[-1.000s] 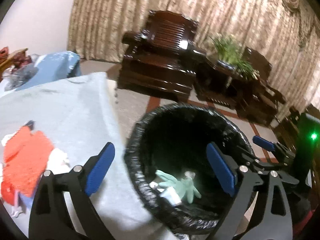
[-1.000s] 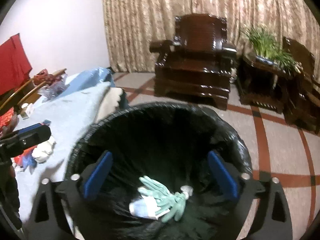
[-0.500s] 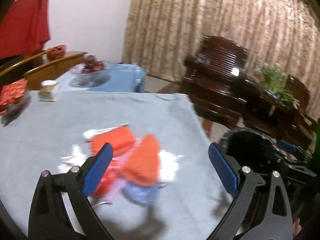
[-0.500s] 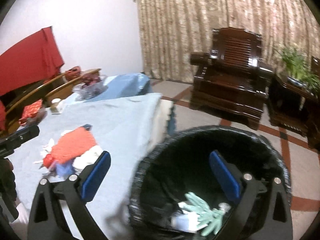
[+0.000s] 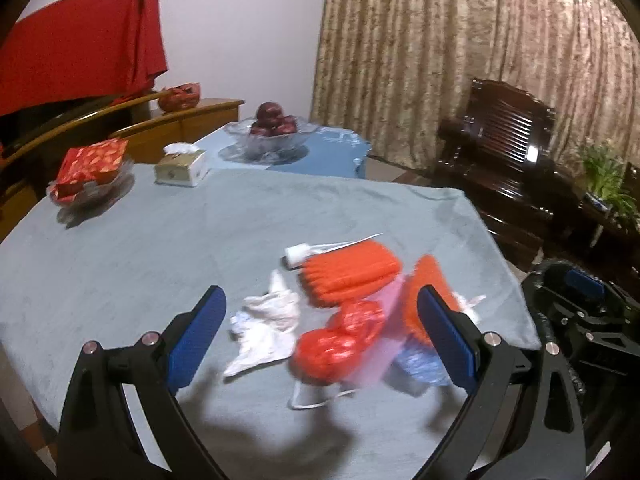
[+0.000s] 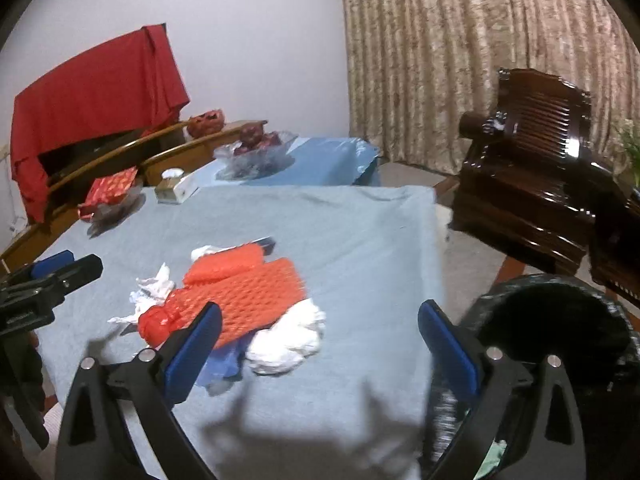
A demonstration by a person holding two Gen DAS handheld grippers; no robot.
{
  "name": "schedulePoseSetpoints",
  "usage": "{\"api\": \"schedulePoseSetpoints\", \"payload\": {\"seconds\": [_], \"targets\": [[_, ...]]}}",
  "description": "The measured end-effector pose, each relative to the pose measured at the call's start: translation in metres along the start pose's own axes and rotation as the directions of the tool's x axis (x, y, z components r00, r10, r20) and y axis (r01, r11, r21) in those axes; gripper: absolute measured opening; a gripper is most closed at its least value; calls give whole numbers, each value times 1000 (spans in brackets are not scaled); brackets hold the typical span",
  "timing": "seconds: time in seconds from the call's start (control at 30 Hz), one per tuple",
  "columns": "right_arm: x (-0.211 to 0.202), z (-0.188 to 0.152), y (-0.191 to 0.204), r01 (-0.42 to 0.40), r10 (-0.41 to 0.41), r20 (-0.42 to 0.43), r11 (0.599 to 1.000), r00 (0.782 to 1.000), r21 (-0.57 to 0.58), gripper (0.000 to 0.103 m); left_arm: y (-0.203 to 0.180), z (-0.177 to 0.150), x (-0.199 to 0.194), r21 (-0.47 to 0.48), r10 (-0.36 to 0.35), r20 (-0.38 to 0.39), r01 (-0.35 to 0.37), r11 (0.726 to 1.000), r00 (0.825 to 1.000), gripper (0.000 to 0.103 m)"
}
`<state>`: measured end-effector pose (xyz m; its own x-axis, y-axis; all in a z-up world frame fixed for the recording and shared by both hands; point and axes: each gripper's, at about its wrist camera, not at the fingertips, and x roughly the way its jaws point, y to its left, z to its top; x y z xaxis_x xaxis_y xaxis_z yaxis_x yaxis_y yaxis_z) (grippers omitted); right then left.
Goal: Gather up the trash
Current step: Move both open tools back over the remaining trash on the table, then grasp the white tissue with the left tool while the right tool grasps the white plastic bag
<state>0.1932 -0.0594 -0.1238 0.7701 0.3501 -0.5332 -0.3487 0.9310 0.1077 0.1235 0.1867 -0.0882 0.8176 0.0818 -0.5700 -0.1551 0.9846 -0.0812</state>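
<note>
A pile of trash lies on the table's grey-blue cloth (image 5: 140, 248): orange foam netting (image 5: 350, 276), a crumpled white tissue (image 5: 266, 326), a red wrapper (image 5: 340, 340) and a blue scrap (image 5: 418, 364). My left gripper (image 5: 320, 294) hangs open just short of the pile, touching nothing. My right gripper (image 6: 320, 307) is wide and its jaws are closing, with nothing pressed between them. The orange netting (image 6: 248, 288) and a white wad (image 6: 288, 340) lie just beyond its left finger. The black-bagged bin (image 6: 560, 320) stands off the table's right edge.
At the far side of the table stand a glass bowl of red fruit (image 5: 274, 132), a tissue box (image 5: 182, 166) and a dish with a red packet (image 5: 90, 170). A dark wooden armchair (image 6: 532, 168) and a potted plant (image 5: 608, 176) stand behind the bin.
Both views have swung left from over the bin to the table. The trash pile now lies in front of both grippers. Both stay open and hold nothing.
</note>
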Motion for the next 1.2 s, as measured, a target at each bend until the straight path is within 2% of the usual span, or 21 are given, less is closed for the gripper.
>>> {"api": "schedulePoseSetpoints", "payload": {"seconds": [0.13,0.2,0.3,0.63,0.73,0.83,1.0,1.2], "targets": [[27,-9,6,14,-14,-51,1000,999,1,84,16,-8,10,-16,37,-13,-37,999,999,94],[37,-13,7,15,-15,-74,1000,997,2,76,23,-11,15,-21,50,-20,-51,999,999,94],[51,-19,9,17,-18,-108,1000,994,-7,71,32,-16,24,-31,66,-35,-67,997,997,94],[80,-30,13,9,-12,-182,1000,983,-15,69,50,-33,50,-40,83,-89,-87,995,992,93],[87,-31,14,-24,22,-206,1000,978,-4,66,54,-35,57,-41,82,-106,-87,995,991,93],[92,-33,16,-71,72,-224,997,972,10,53,56,-37,64,-42,84,-119,-89,995,989,93],[88,-32,21,-90,85,-209,996,974,-15,35,60,-41,78,-42,91,-141,-98,994,986,93],[78,-27,13,-85,80,-191,996,978,-16,28,60,-39,93,-44,92,-160,-100,994,983,91]]}}
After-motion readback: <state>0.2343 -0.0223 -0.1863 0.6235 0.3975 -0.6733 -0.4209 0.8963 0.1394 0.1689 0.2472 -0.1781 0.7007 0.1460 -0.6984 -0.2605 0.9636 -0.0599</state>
